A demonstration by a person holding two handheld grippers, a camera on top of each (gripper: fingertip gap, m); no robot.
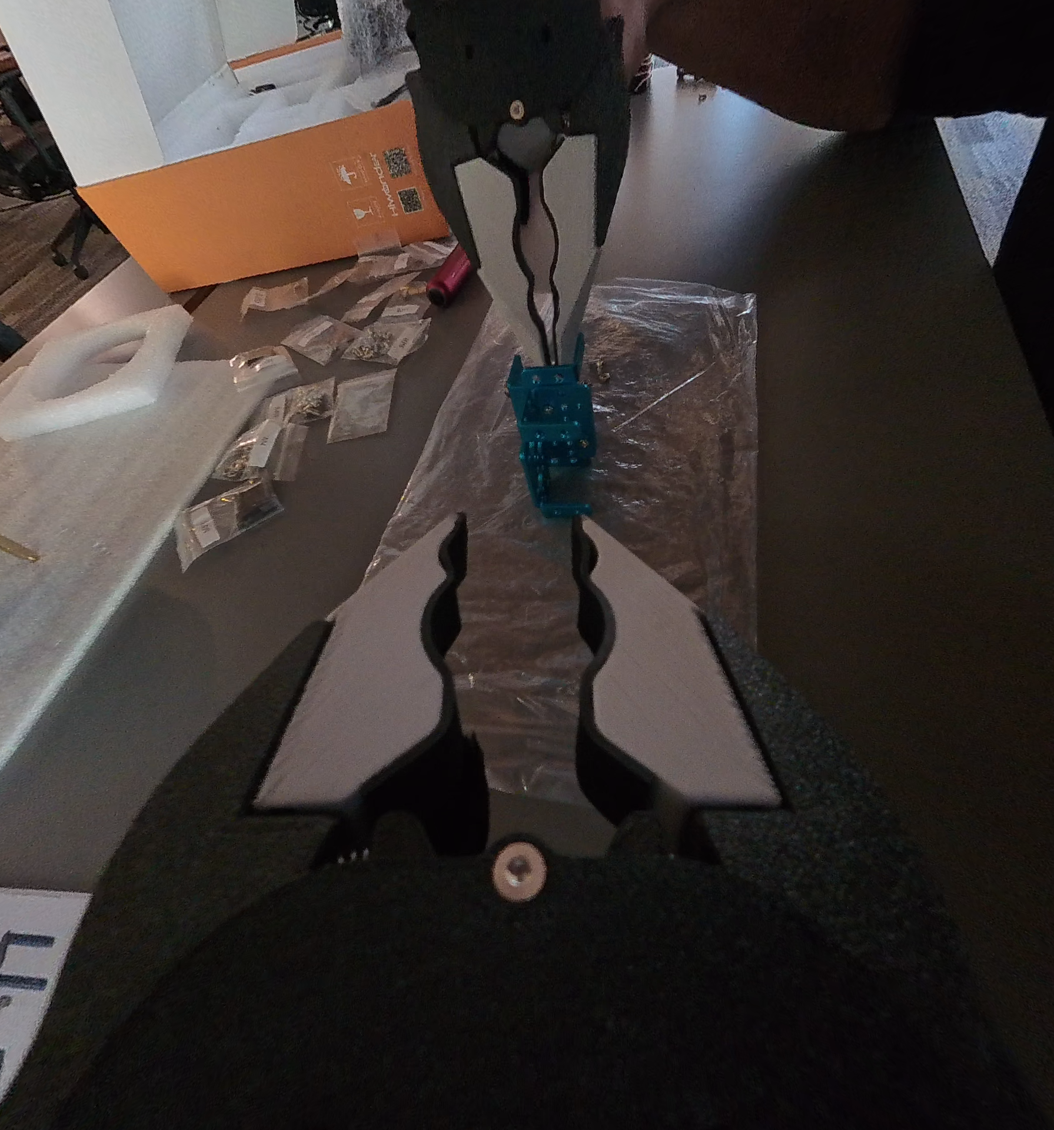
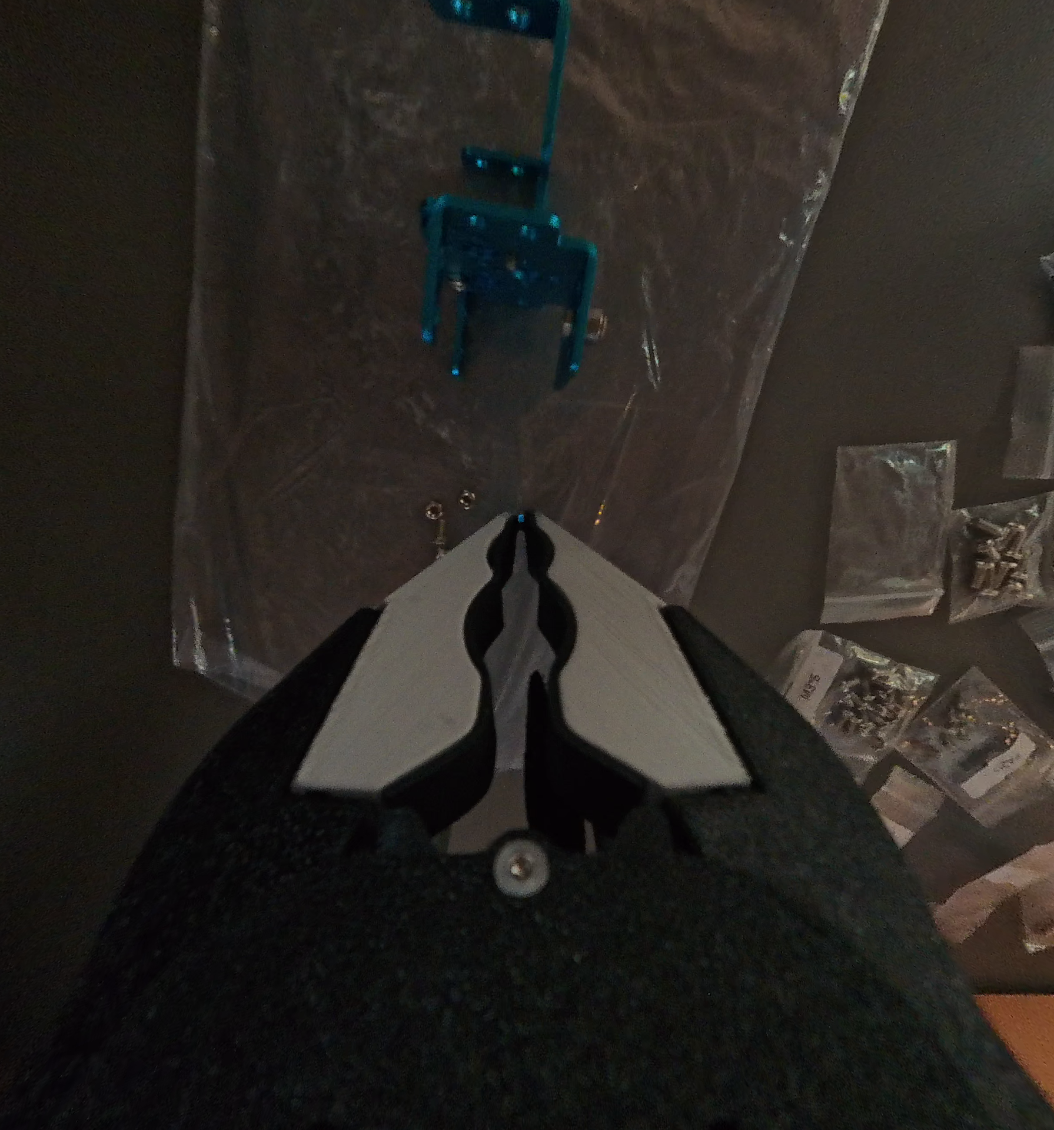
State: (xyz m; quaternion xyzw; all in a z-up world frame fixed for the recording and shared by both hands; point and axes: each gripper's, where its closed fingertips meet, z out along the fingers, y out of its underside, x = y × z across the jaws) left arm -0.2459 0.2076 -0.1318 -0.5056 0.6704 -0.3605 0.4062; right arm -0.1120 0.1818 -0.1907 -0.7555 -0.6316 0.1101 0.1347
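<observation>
A blue metal bracket assembly (image 1: pixel 552 428) lies on a clear plastic bag (image 1: pixel 683 440) on the dark table. My left gripper (image 1: pixel 519 524) is open and empty, its fingertips just short of the bracket's near end. My right gripper (image 1: pixel 550 354) comes down from above at the bracket's far end, with its jaws shut. In the right wrist view the right gripper (image 2: pixel 521 520) is shut, a little short of the bracket's (image 2: pixel 506 275) pronged end. A tiny blue glint shows at its tips; I cannot tell whether anything is held. Small loose nuts (image 2: pixel 449 502) lie beside the tips on the bag (image 2: pixel 328 397).
An open orange box (image 1: pixel 267 208) with white foam stands at the back left. A white foam piece (image 1: pixel 96 379), several small bags of screws (image 1: pixel 328 379) (image 2: pixel 891 526) and a magenta cylinder (image 1: pixel 449 275) lie left of the bag. A person's arm (image 1: pixel 818 61) is at top right.
</observation>
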